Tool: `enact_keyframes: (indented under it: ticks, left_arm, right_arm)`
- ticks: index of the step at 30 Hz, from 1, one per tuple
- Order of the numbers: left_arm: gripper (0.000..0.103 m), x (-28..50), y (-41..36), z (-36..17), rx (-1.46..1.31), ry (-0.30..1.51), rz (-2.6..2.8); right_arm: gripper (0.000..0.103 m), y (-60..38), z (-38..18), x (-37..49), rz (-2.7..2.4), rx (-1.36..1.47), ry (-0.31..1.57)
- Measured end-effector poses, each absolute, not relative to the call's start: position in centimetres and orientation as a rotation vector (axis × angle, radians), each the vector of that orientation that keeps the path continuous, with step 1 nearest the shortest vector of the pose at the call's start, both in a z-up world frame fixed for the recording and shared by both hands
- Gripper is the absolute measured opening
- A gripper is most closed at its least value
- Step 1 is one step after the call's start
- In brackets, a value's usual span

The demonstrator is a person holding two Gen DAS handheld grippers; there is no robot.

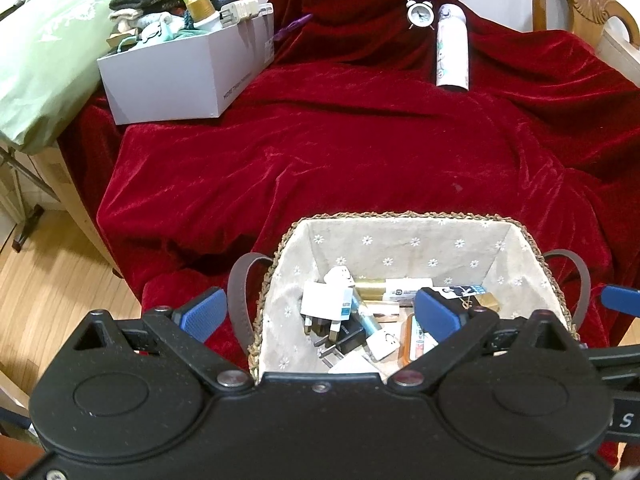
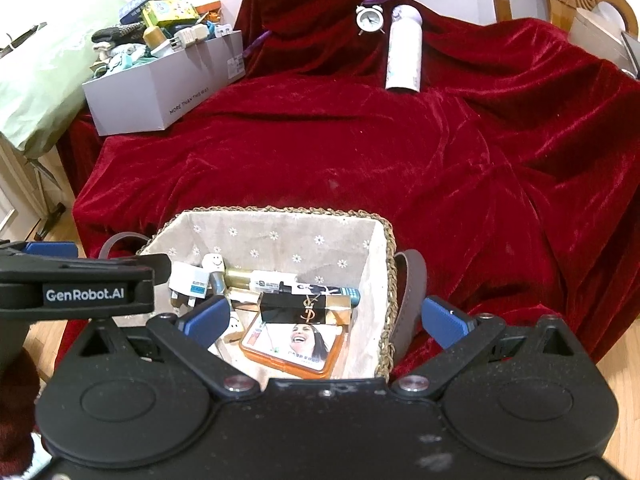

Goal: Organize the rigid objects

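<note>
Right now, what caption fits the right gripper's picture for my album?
Open right gripper hovering over a lined basket of small gadgets on red cloth.

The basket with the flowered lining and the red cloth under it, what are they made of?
The woven basket looks like braided straw or seagrass, judging by its coarse plaited rim, lined with beige daisy-print fabric. The red cloth looks like velvet: deep pile with shiny highlights along its folds.
</note>
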State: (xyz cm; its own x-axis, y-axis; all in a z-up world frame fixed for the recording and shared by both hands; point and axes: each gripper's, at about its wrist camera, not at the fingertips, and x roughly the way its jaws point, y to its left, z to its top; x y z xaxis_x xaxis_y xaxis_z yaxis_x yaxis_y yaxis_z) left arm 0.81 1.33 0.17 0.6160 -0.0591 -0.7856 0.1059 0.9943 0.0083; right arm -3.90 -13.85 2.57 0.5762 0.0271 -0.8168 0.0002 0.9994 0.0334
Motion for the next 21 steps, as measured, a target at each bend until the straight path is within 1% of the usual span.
enact_keyframes:
  ticks: [10,14,21]
  left_arm:
    - [0.098,1.1,1.5,-0.2,0.068,0.928,-0.076]
    - [0.098,1.3,1.0,-0.8,0.099,0.97,-0.079]
    - [0.098,1.3,1.2,-0.9,0.093,0.97,-0.079]
  right_arm:
    - [0.103,-14.0,2.4,-4.0,-0.009,0.043,0.98]
    - [0.103,-14.7,2.5,-3.9,-0.033,0.075,0.977]
    - [0.103,-14.7,2.1,-3.8,-0.028,0.087,1.004]
